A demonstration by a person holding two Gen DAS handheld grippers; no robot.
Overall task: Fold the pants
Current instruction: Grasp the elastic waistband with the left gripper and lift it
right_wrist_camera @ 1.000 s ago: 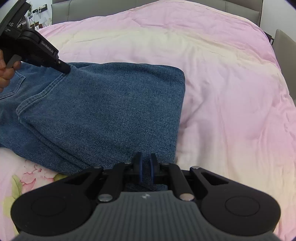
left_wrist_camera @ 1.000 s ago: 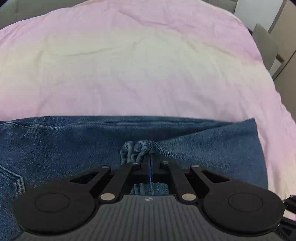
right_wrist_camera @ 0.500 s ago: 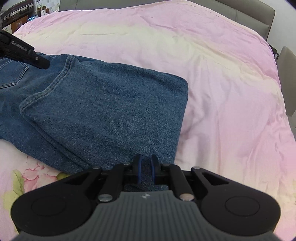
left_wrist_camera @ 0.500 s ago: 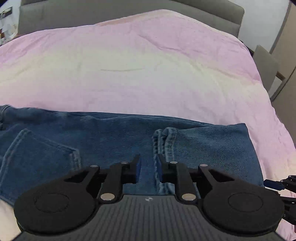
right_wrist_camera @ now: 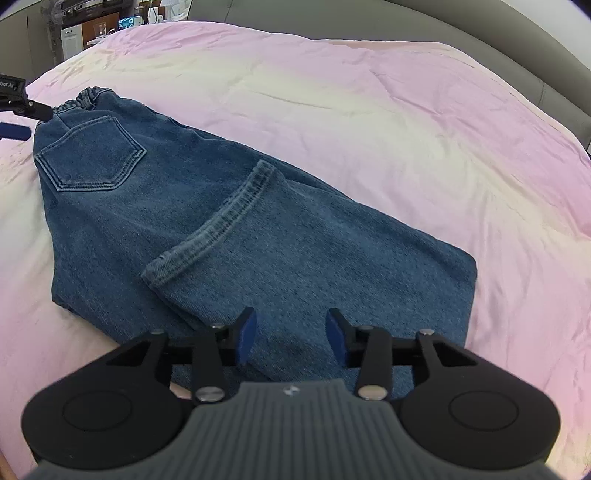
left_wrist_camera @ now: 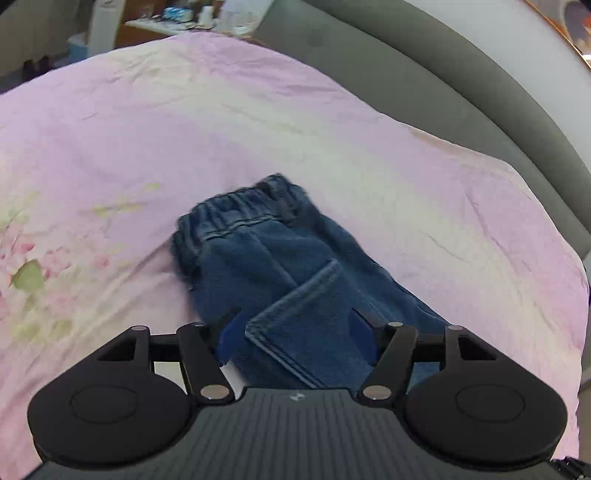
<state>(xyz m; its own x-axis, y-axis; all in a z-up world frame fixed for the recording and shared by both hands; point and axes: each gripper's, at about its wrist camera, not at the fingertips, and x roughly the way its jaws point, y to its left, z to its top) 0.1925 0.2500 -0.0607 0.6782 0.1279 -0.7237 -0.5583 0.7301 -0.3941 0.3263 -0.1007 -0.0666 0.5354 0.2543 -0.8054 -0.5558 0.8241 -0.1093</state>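
Note:
Blue denim pants [right_wrist_camera: 229, 221] lie on the pink bed, folded with the leg hems [right_wrist_camera: 218, 225] laid back over the thighs and a back pocket [right_wrist_camera: 90, 155] facing up. My right gripper [right_wrist_camera: 291, 334] is open and empty, just above the folded edge nearest me. My left gripper [left_wrist_camera: 295, 332] is open and empty above the waist end; the elastic waistband [left_wrist_camera: 240, 210] lies ahead of it. The left gripper's fingers [right_wrist_camera: 22, 107] also show at the far left of the right wrist view, beside the waistband.
The pink quilt [right_wrist_camera: 369, 110] covers the whole bed, with a flower print [left_wrist_camera: 29, 266] at one side. A grey headboard [left_wrist_camera: 461, 92] curves behind it. Shelves and clutter [right_wrist_camera: 92, 29] stand beyond the bed's far corner.
Both grippers let go of the denim and opened. The left gripper swung from the leg hems toward the waistband. The right gripper drew back a little from the fold.

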